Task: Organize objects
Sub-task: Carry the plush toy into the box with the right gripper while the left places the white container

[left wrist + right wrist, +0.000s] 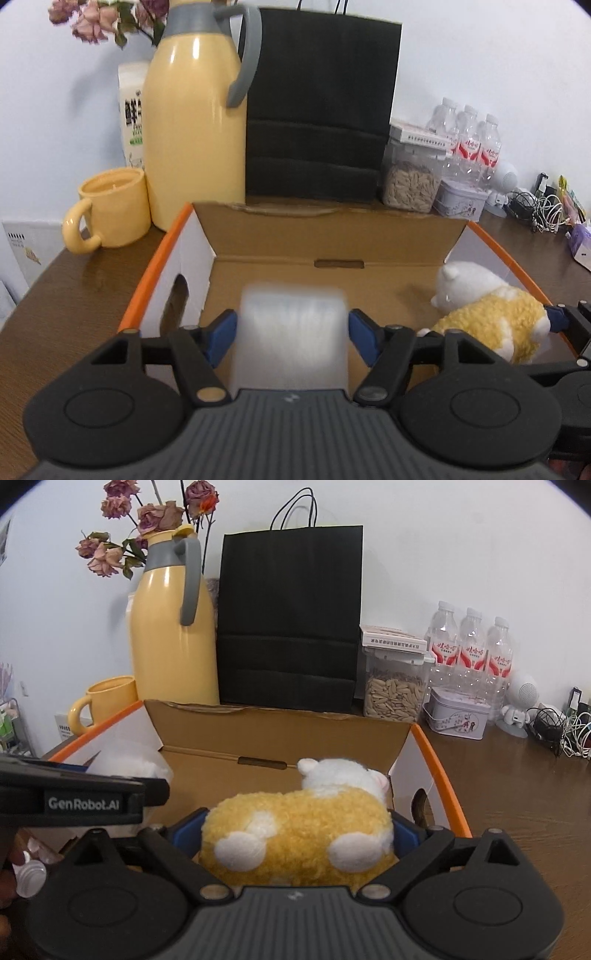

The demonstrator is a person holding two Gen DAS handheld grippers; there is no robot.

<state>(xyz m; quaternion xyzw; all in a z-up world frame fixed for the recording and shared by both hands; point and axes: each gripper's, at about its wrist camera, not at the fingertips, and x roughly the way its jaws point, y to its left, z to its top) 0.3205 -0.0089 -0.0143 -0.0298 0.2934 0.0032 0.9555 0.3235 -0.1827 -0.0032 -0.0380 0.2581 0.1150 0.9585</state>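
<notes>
On the brown table (517, 794), an open cardboard box (332, 236) holds both grippers. The right gripper (295, 834) clamps a yellow-and-white plush toy (295, 830) inside it; the left gripper (293, 332) pinches a blurred white bundle (293, 332), perhaps plastic wrap.

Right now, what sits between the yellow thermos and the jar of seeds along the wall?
A black paper bag stands upright between the yellow thermos and the seed jar, behind the cardboard box. Both wrist views show it.
</notes>
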